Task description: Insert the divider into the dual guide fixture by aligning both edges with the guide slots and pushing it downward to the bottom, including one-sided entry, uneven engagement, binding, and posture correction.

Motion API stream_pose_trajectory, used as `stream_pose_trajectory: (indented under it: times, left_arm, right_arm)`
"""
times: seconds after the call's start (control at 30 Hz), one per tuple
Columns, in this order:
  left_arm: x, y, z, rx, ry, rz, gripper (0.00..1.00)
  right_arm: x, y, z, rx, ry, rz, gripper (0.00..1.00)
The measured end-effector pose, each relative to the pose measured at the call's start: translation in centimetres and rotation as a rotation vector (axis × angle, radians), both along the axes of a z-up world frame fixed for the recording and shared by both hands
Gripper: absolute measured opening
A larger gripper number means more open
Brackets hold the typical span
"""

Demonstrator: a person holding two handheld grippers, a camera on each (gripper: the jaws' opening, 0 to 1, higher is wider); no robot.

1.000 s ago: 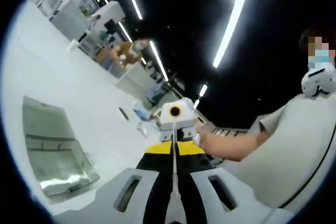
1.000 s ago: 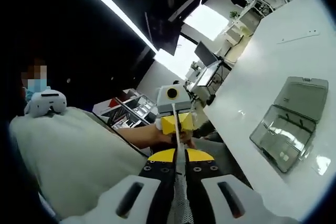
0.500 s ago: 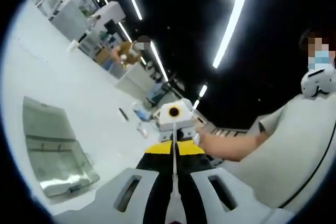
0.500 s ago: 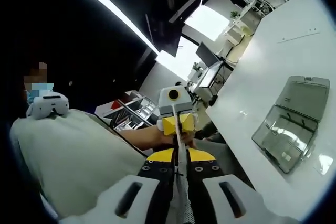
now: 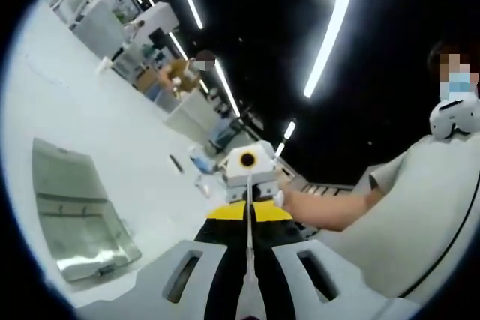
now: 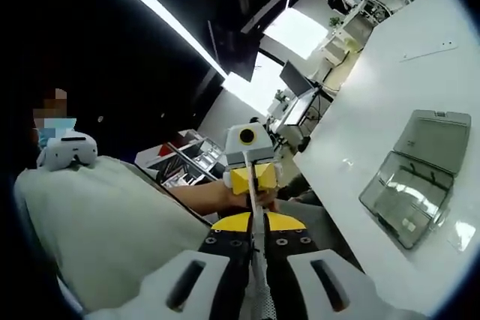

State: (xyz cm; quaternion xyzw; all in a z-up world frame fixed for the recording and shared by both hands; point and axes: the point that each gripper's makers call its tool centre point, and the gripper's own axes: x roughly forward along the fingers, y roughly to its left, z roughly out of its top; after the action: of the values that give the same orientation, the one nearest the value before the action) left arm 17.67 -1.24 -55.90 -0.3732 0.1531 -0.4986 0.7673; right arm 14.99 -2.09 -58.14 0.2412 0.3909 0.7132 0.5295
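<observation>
The room is dark overhead, crossed by long white ceiling light strips [image 5: 330,31], with brighter office space, desks and monitors [image 6: 296,106] far behind. The largest lit surface is a white table [image 5: 82,121], seen tilted in both views. On it lies a clear plastic case [image 5: 75,211], lid hinged open, which serves as the landmark; in the right gripper view the same case [image 6: 416,177] sits out on the tabletop, well apart from the grippers. Beyond the case, toward the table's far end, are a few small items too small to identify.

A person in a pale shirt [image 5: 420,215] stands off the table's edge, away from the case, holding both tools up in the air, facing each other.

The left gripper [image 5: 249,290] and the right gripper [image 6: 256,290] each have their jaws pressed together on a thin flat divider [image 5: 249,237], seen edge-on as a narrow line running between the two tools, clear of the table and the case. A hand [image 6: 244,198] grips the opposite tool's handle.
</observation>
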Motion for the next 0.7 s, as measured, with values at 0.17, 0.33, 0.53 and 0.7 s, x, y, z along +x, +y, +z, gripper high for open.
stream_pose_trajectory:
  times: [0.17, 0.33, 0.53, 0.7]
  left_arm:
    - [0.1, 0.1, -0.1, 0.000, 0.004, 0.007, 0.00]
    - [0.4, 0.3, -0.5, -0.003, 0.026, 0.012, 0.00]
    - [0.8, 0.5, -0.9, 0.019, 0.031, 0.037, 0.00]
    - [1.2, 0.7, -1.7, 0.075, 0.020, 0.067, 0.06]
  right_arm:
    - [0.2, 0.0, -0.1, -0.005, -0.008, -0.009, 0.01]
    - [0.3, 0.1, -0.1, -0.021, -0.007, -0.015, 0.00]
    - [0.6, 0.3, -0.4, -0.040, -0.023, -0.041, 0.00]
    - [1.0, 0.2, -0.8, -0.059, -0.037, -0.059, 0.00]
